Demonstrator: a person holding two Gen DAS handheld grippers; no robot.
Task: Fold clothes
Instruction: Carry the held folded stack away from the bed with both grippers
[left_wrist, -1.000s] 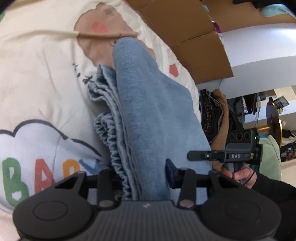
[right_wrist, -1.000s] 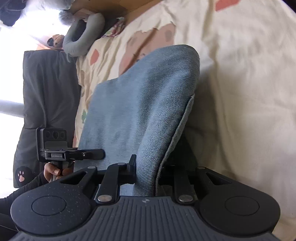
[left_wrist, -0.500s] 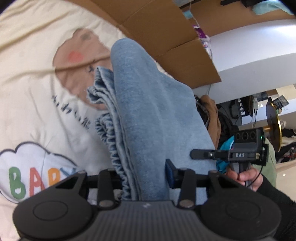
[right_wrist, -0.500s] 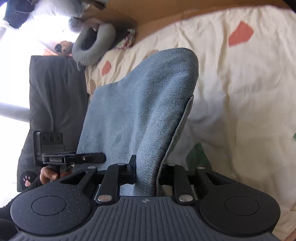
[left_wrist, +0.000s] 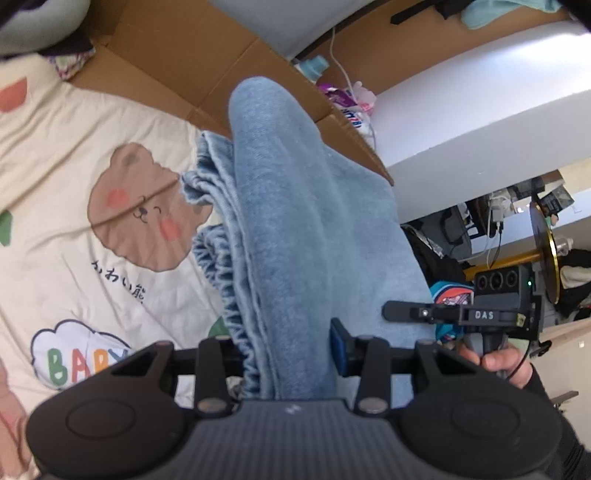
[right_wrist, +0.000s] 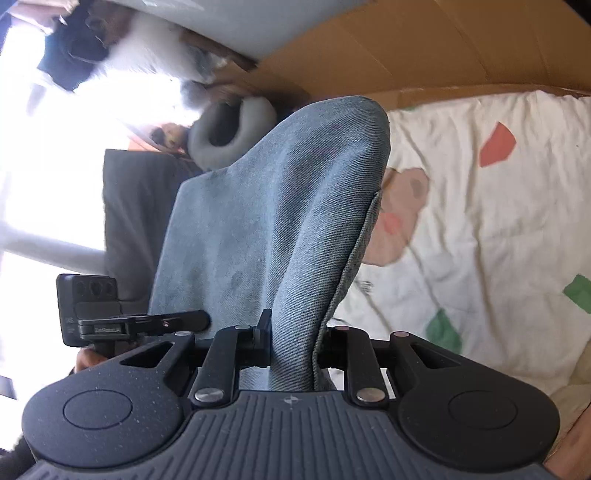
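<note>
The left gripper (left_wrist: 291, 354) was clamped on a thick bunch of blue denim garment (left_wrist: 295, 229) at its gathered waistband, and the right gripper (right_wrist: 293, 341) pinched a thinner fold of the same garment (right_wrist: 280, 229). Each device showed in the other's view, a hand (left_wrist: 502, 363) gripping the right one. The denim hung doubled between the two, raised clear above a cream bedspread (left_wrist: 55, 166) printed with a bear (left_wrist: 140, 214), nearer the edge bordered by flattened cardboard (left_wrist: 192, 55). The garment appeared folded at least once; laying it flat on the spread and any final fold seemingly remained.
</note>
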